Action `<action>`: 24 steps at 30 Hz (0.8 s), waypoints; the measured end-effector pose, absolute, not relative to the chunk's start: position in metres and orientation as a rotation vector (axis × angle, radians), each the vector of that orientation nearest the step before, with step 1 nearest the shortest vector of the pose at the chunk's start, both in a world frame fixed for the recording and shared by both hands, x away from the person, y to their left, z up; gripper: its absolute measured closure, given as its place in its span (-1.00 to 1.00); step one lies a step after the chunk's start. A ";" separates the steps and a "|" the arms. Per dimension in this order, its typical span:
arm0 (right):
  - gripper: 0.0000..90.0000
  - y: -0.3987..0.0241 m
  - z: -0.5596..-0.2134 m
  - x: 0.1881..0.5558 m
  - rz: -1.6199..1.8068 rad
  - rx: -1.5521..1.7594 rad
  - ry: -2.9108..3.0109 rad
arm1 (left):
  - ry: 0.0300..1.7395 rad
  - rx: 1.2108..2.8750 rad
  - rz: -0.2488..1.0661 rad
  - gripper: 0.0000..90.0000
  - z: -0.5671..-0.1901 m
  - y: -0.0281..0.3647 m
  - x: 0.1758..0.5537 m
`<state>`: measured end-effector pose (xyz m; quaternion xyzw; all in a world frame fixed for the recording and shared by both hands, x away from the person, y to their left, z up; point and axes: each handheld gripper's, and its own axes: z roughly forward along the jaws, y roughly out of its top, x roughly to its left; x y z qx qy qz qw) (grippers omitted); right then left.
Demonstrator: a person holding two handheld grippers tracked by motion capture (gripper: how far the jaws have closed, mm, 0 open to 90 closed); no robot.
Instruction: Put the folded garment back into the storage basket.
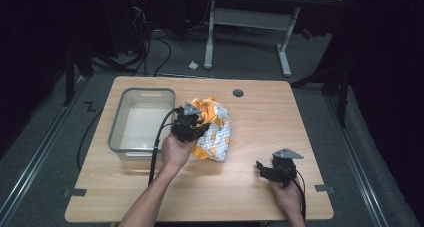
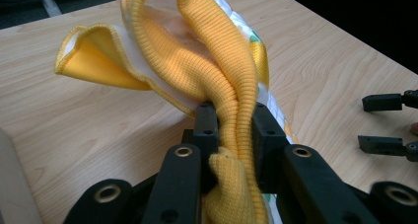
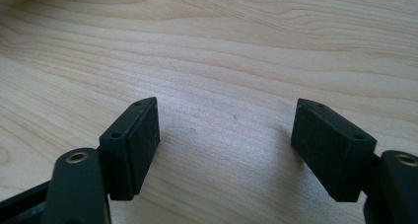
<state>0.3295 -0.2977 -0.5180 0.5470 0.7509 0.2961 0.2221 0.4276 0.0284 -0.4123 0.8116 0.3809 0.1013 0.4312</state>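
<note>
A small garment, white with a coloured print and yellow ribbed trim, hangs bunched above the middle of the wooden table. My left gripper is shut on it. In the left gripper view the yellow ribbed band runs down between the two black jaws of my left gripper, which pinch it. My right gripper rests low over the table's near right part, held by a hand. In the right gripper view my right gripper stands open over bare wood with nothing between its jaws.
A grey plastic tub, with nothing in it, stands on the table's left half, just left of the garment. A round cable hole sits near the far edge. My right gripper's jaws show at the right of the left gripper view.
</note>
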 end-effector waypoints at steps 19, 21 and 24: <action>-0.40 -0.298 -0.518 0.329 0.818 1.511 2.075 | 0.959 1.956 0.241 0.71 -0.384 0.063 0.427; -0.40 -0.298 -0.518 0.329 0.818 1.511 2.074 | 0.960 1.953 0.239 0.71 -0.383 0.066 0.427; -0.40 -0.298 -0.518 0.329 0.818 1.511 2.074 | 0.963 1.945 0.244 0.71 -0.379 0.071 0.427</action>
